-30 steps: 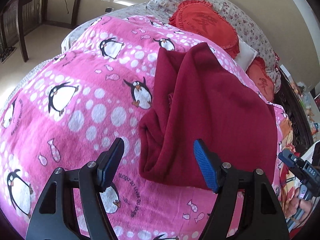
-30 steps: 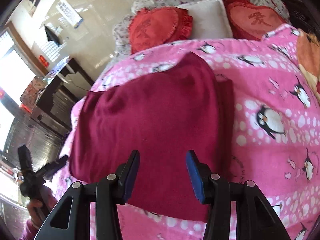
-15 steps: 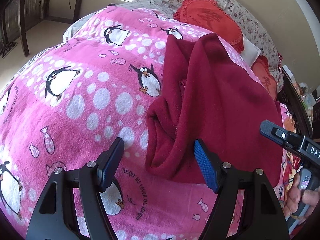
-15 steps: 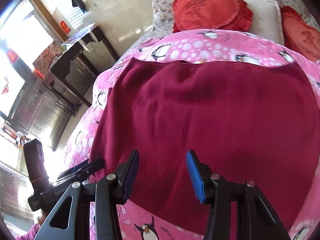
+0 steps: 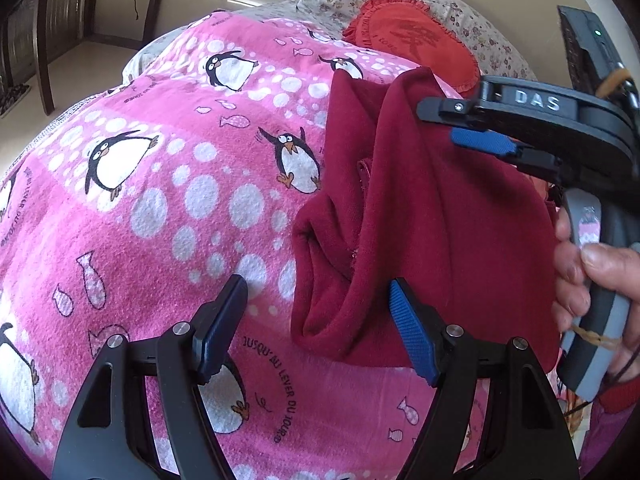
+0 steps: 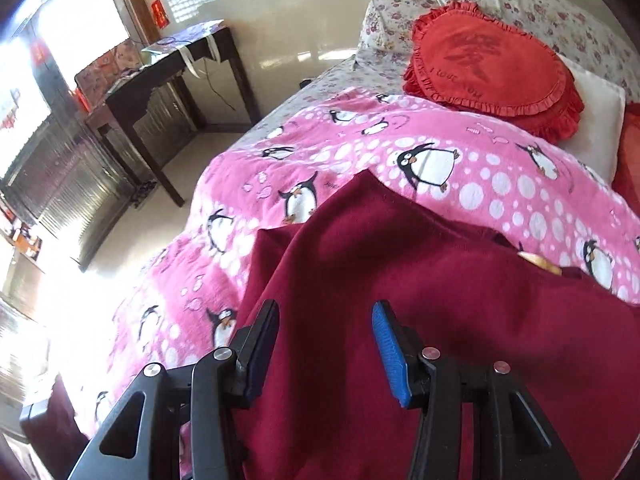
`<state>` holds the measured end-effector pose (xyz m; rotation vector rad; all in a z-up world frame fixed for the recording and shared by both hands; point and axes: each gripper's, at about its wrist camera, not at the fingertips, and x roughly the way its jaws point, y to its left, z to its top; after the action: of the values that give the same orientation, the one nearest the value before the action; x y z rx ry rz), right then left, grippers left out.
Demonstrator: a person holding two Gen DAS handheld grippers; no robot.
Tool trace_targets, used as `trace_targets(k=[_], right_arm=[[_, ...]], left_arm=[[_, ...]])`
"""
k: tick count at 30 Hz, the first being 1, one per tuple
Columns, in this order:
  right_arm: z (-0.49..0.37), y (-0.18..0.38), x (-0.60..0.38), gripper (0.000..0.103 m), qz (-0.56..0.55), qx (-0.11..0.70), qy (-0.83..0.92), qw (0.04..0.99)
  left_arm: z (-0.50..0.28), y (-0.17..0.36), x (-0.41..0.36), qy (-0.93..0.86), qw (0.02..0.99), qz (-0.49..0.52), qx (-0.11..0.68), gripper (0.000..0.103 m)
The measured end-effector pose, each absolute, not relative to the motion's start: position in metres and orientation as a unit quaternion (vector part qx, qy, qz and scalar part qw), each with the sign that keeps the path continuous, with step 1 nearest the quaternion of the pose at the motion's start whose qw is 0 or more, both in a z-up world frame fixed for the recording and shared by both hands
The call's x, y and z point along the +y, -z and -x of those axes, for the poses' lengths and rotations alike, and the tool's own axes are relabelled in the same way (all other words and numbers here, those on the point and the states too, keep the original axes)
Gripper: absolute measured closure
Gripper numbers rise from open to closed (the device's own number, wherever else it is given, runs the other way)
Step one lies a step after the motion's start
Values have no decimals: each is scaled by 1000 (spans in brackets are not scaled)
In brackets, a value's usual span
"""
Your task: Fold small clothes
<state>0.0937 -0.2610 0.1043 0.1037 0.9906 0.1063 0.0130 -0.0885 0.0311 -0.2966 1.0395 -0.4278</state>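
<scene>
A domestic bedroom is indicated: a bed is covered by a pink fleece penguin-print blanket (image 6: pixel 460 168), with floral pillows (image 6: pixel 400 16), a red heart-shaped frilled cushion (image 6: pixel 492 64) and a dark wooden side bench (image 6: pixel 172 80).

Penguin blanket (image 5: pixel 168 208) on the bed carries a maroon garment (image 5: pixel 440 232).

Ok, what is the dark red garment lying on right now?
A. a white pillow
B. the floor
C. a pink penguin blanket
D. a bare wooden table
C: in both wrist views the garment lies spread on the pink penguin blanket, with both grippers open above it.
</scene>
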Motion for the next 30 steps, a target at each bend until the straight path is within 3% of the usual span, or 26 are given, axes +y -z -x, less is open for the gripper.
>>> trace_targets(k=[17,19,22,25,27,30], right_arm=[[-155,-84,-256,53,-48,501,-33,863],[-153,-89,-256,49,-67,505,-37,860],[-152,-90,-247,35,-70,513,-43,855],[-155,-84,-228,30,-29,527,-35,848],[-156,-78,-215,19,6,531,-36,846],[-158,-68,-203,12,51,538,-25,841]], left_arm=[[-11,-30,-93,202,841,130,485,24],[-11,-30,-94,201,842,129,484,24],[-9,-30,-94,200,843,127,483,24],[-9,-29,-93,202,843,129,482,24],[-9,-30,-93,202,843,130,482,24],[-9,-29,-92,200,844,129,481,24]])
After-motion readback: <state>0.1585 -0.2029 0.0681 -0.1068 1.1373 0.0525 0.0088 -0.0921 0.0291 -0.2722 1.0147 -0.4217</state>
